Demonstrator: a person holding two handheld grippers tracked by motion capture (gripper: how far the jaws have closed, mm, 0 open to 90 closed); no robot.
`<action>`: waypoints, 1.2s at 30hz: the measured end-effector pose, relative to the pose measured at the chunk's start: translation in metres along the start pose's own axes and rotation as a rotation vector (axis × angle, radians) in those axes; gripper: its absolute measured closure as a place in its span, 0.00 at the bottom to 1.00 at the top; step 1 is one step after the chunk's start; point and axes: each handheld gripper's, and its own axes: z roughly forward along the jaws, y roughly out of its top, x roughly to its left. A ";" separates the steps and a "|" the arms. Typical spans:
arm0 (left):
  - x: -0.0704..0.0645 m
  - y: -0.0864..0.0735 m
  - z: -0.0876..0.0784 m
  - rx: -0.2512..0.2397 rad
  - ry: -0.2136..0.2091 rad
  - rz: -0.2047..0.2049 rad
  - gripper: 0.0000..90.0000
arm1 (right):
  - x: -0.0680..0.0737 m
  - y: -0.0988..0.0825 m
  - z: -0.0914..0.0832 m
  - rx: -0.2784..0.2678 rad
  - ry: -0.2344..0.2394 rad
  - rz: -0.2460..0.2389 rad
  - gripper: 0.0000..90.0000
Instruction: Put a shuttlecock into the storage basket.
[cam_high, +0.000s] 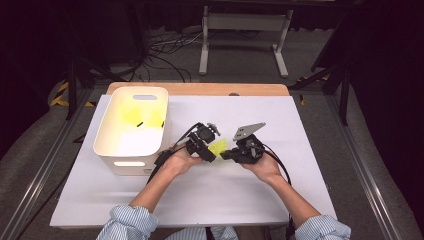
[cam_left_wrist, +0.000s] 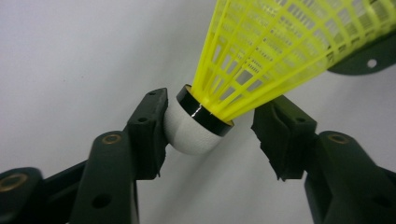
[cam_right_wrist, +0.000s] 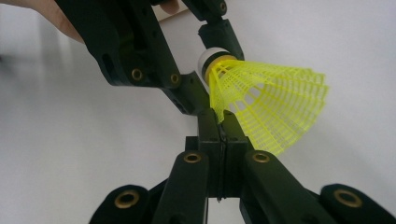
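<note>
My right gripper (cam_right_wrist: 219, 128) is clenched tight, its two black pads pinching a thin edge of the yellow skirt of the shuttlecock (cam_right_wrist: 261, 105), and that pinch carries it just above the table. My left gripper (cam_left_wrist: 210, 135) stands released around the cork: one pad touches the white cap at its nine o'clock side, the other stands apart at three o'clock, so nothing presses there. In the left gripper view the shuttlecock's long axis runs from the cork near the middle up toward one o'clock, the skirt flaring wider the farther it goes. In the right gripper view the cork points to eleven o'clock and the skirt fans out toward three o'clock. It has a rounded white cap, a dark band with a thin gold rim, and a bright yellow plastic lattice skirt. Seen from the high view, the shuttlecock (cam_high: 218, 148) hangs between my two grippers near the middle of the white table (cam_high: 280, 195), the left gripper (cam_high: 209, 150) at its nine o'clock, the right gripper (cam_high: 227, 154) at its three. The cream bin (cam_high: 131, 150) sits at nine o'clock of my left hand (cam_high: 181, 160), near it, with yellow showing inside. Bare tabletop spreads toward three and six o'clock.
</note>
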 end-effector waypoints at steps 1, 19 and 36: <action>-0.001 0.000 -0.001 0.001 0.004 -0.005 0.56 | -0.001 -0.001 -0.001 0.000 -0.003 0.005 1.00; -0.004 0.001 -0.005 -0.001 0.050 -0.010 0.70 | -0.005 -0.002 -0.005 -0.021 -0.078 0.031 0.98; -0.004 0.004 -0.006 0.022 0.067 -0.075 0.70 | -0.003 -0.010 -0.017 -0.076 -0.210 0.059 0.63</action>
